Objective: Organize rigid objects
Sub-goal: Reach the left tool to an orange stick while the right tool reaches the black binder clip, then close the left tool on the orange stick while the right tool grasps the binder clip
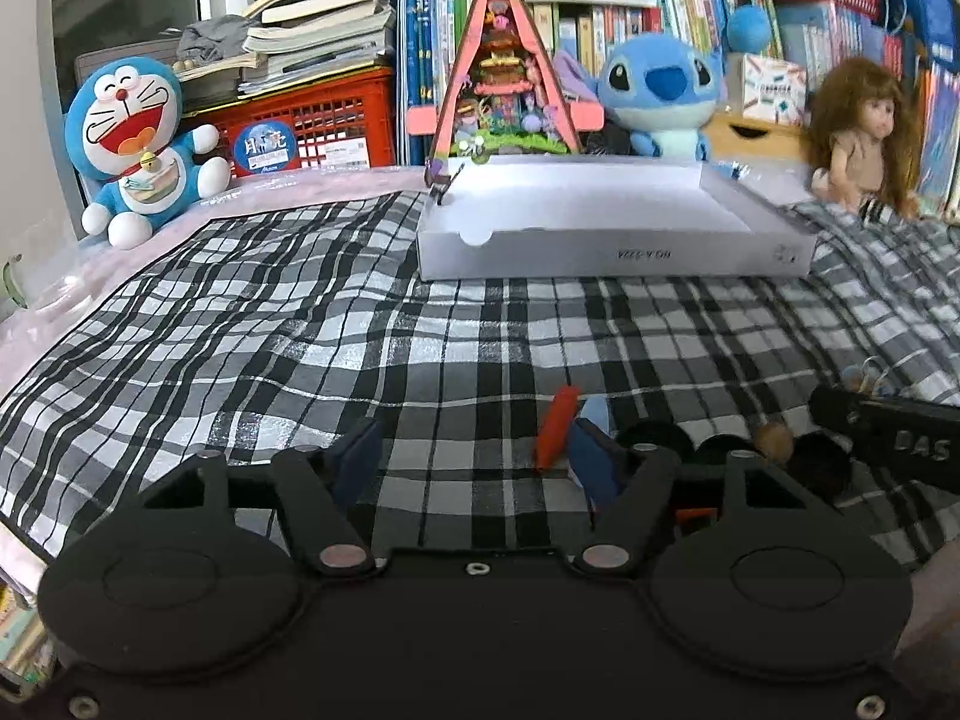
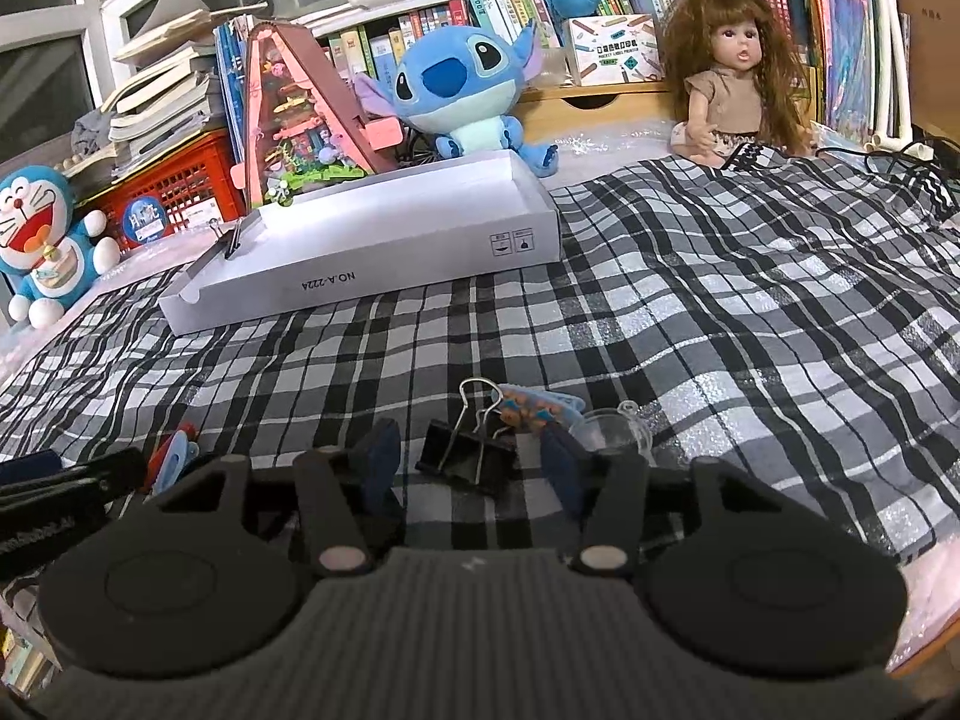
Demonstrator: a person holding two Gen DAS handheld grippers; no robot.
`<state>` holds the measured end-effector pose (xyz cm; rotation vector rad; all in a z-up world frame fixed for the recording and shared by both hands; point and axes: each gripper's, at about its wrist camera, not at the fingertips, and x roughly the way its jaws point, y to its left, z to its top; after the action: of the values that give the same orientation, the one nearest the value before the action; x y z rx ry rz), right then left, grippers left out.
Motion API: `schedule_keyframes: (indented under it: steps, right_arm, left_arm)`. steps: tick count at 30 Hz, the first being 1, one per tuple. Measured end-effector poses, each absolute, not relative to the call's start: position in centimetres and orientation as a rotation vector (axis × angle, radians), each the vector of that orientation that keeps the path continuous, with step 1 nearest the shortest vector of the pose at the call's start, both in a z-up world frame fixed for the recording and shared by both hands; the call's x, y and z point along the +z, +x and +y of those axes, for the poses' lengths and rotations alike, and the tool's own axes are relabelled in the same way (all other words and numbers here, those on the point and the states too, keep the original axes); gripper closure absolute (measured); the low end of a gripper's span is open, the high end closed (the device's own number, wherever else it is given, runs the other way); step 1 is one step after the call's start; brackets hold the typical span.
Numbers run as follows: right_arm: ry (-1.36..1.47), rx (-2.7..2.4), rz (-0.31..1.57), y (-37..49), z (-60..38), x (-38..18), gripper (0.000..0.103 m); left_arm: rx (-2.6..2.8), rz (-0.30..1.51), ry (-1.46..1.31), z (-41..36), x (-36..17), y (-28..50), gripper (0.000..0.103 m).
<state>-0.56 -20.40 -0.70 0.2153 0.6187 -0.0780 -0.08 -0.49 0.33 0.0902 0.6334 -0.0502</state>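
Observation:
A white cardboard box lid [image 1: 612,252] lies open side up at the back of the plaid cloth; it also shows in the right wrist view [image 2: 372,264], with a small binder clip [image 2: 231,246] on its left rim. My left gripper [image 1: 474,456] is open, with an orange clip [image 1: 555,426] standing just inside its right finger. My right gripper [image 2: 471,456] is open around a black binder clip [image 2: 465,450] lying on the cloth. A blue-and-orange keychain [image 2: 534,408] and a clear plastic capsule [image 2: 612,432] lie just beyond it.
Doraemon plush [image 1: 138,144], a triangular toy house [image 1: 504,72], Stitch plush [image 1: 660,90] and a doll [image 1: 864,132] line the back. Bookshelves and a red crate [image 1: 312,120] stand behind. The right gripper's body [image 1: 888,438] lies at the left view's right edge.

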Motion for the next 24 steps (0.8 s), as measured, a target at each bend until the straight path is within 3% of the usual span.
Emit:
schedule_keyframes:
  steps: [24]
  right_arm:
    - [0.198,-0.090,0.605,-0.7,-20.1,-0.8,0.036]
  left_arm:
    - [0.047,0.613,0.089,2.2,0.3,1.7,0.037]
